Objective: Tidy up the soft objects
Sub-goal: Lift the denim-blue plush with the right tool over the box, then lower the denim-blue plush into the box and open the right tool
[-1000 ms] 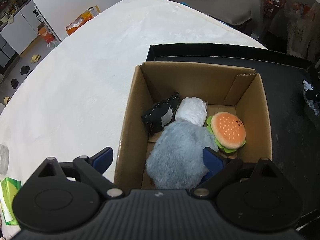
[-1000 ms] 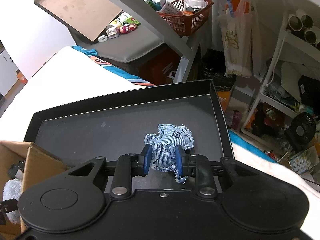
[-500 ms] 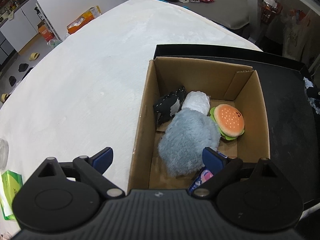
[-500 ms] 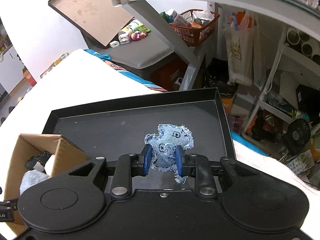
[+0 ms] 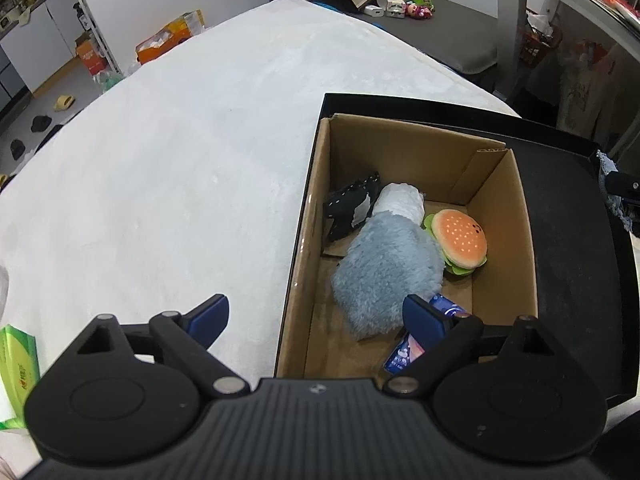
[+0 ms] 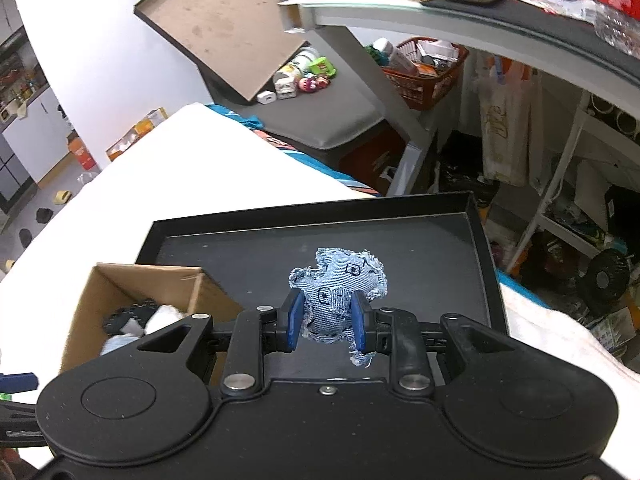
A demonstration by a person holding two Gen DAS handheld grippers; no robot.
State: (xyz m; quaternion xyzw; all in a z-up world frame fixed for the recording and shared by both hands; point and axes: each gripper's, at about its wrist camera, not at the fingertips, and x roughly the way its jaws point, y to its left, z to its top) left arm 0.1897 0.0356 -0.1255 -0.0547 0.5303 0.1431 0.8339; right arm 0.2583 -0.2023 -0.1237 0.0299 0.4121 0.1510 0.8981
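An open cardboard box (image 5: 312, 208) stands on a black tray (image 5: 572, 240). Inside lie a grey furry plush (image 5: 388, 268), a burger plush (image 5: 460, 240), a white soft roll (image 5: 400, 204), a black stitched toy (image 5: 352, 204) and a blue packet (image 5: 416, 344). My left gripper (image 5: 316, 312) hovers over the box's near left wall, jaws wide and closing slightly, nothing gripped. My right gripper (image 6: 328, 312) is shut on a frayed blue denim toy (image 6: 340, 280), held above the tray (image 6: 420, 248) to the right of the box (image 6: 120, 280).
The tray rests on a white padded surface (image 5: 180, 160). A green packet (image 5: 16, 360) lies at its near left edge. Behind are a grey bench with small toys (image 6: 304, 80), a tilted brown board (image 6: 224, 28), a red basket (image 6: 424, 68) and cluttered shelves on the right.
The left gripper has drawn back to the left of the box, uncovering the blue packet. The right gripper has risen with the denim toy, and more of the box shows in its view.
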